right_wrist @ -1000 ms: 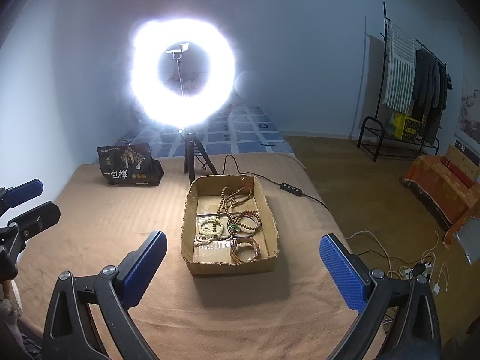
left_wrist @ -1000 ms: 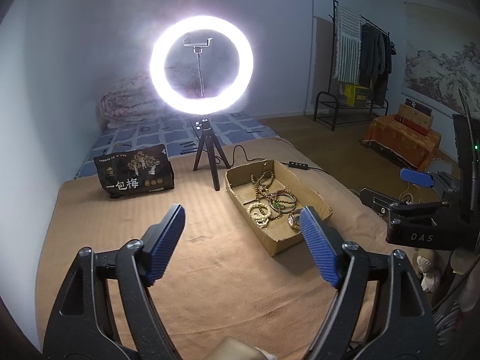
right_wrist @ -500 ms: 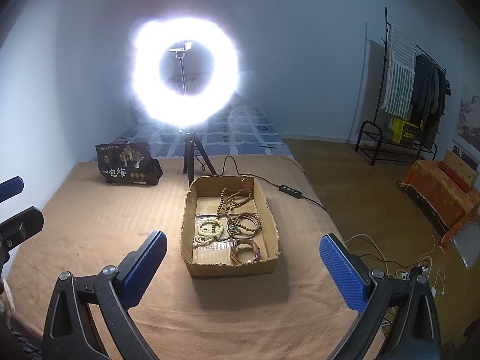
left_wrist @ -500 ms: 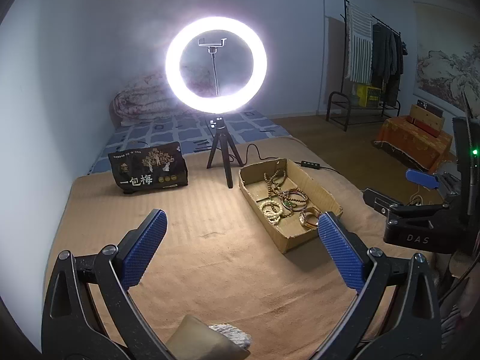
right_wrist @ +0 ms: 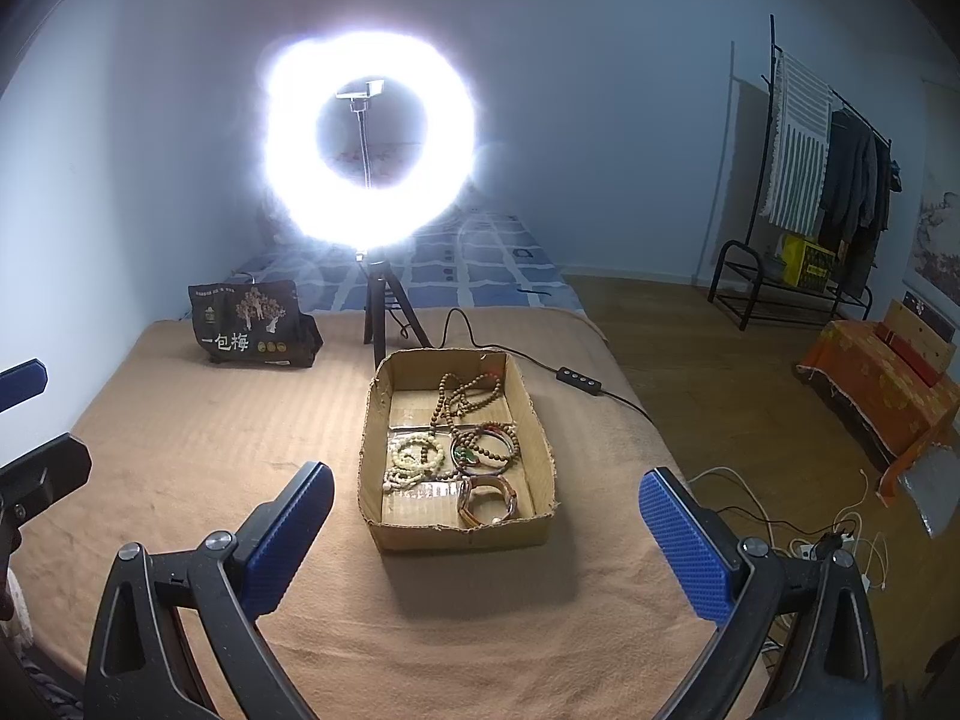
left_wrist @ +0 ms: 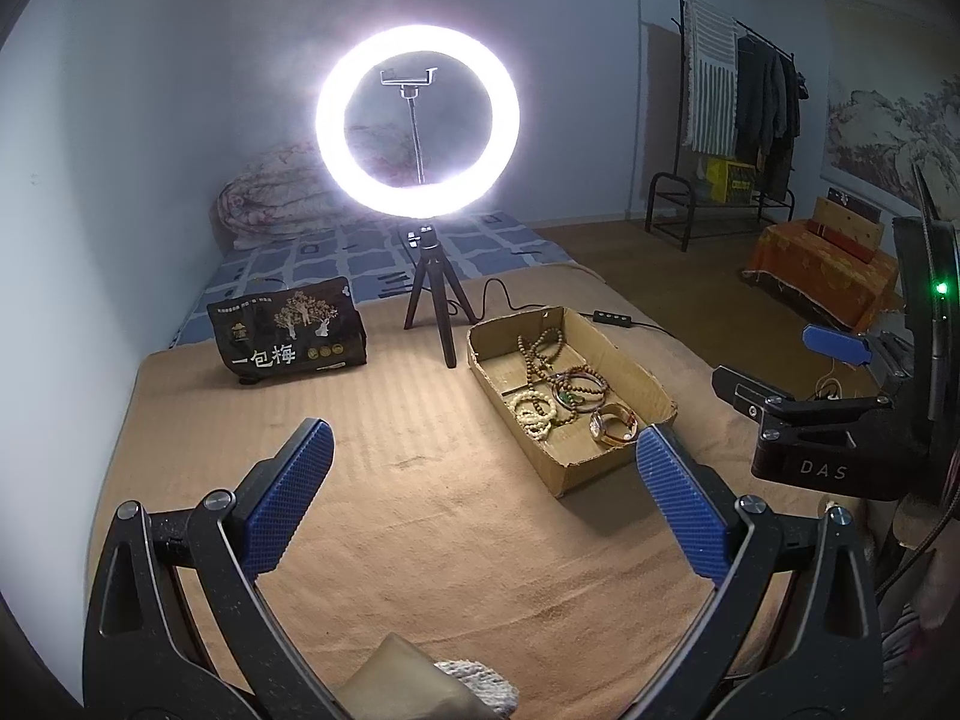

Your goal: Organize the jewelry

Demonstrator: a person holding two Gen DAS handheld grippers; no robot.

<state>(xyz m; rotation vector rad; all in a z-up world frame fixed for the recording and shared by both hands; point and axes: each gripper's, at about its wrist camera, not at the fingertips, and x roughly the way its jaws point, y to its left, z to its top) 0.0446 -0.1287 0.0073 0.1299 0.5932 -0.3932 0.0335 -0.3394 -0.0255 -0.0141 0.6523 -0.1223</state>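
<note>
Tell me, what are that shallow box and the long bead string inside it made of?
The box looks like plain brown corrugated cardboard: matte, with ragged, torn-looking rims and a creased front wall. The long bead string seems to be wood or seed beads: small, round, dull tan-brown, without glassy shine. From this far, wood against resin cannot be settled.

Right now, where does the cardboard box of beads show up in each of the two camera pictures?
Left wrist view: the cardboard box lies right of centre, angled, beside the right fingertip.
Right wrist view: the cardboard box sits in the centre, between the two fingers.
Shared landmark: the ring light stands behind it.
</note>
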